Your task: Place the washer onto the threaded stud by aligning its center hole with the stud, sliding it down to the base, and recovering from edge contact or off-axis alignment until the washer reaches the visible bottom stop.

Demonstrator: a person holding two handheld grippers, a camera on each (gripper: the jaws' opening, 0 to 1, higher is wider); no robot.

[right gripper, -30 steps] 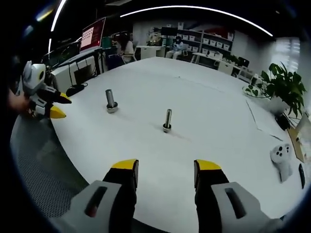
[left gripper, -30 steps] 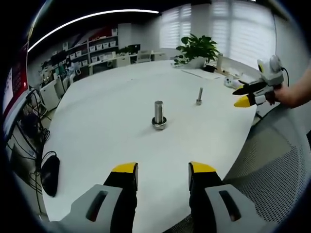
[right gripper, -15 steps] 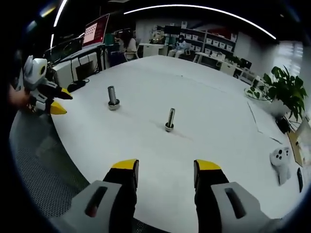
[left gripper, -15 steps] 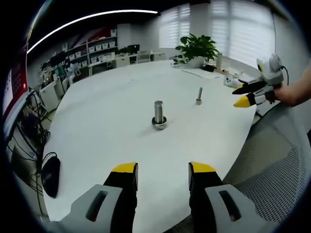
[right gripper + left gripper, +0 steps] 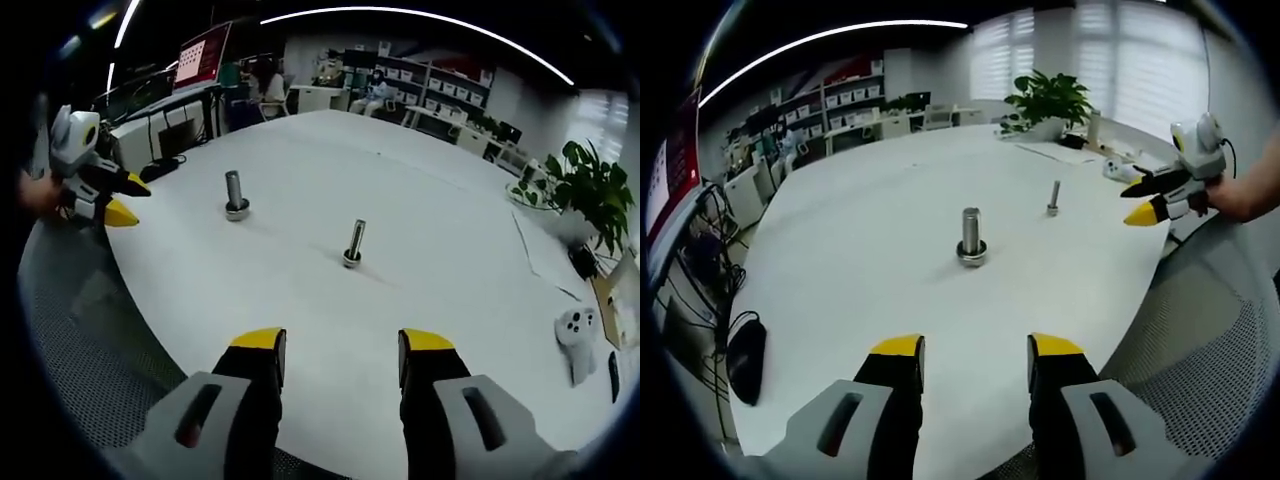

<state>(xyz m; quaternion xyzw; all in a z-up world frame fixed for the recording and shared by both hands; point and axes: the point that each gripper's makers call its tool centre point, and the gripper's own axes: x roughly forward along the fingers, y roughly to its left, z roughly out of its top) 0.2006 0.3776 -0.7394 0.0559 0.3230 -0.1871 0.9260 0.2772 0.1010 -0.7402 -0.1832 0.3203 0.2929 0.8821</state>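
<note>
A thick metal stud (image 5: 971, 232) stands upright mid-table, with a wider metal ring (image 5: 971, 259) around its base; I cannot tell whether that ring is the washer or part of the stud. Beyond it to the right stands a thin bolt (image 5: 1053, 197). My left gripper (image 5: 975, 352) is open and empty near the table's front edge. In the right gripper view the thick stud (image 5: 235, 194) is at the left and the thin bolt (image 5: 354, 243) is centred. My right gripper (image 5: 340, 345) is open and empty. Each gripper shows from the other side: right gripper (image 5: 1145, 200), left gripper (image 5: 115, 200).
The round white table (image 5: 860, 230) carries a white controller (image 5: 577, 332) and papers at its far side, near a potted plant (image 5: 1045, 100). A black mouse (image 5: 743, 360) lies by the left edge. A mesh chair (image 5: 1200, 350) stands at the right.
Both views have shifted slightly with the hands. The stud and the bolt stand where they were, and both grippers remain open.
</note>
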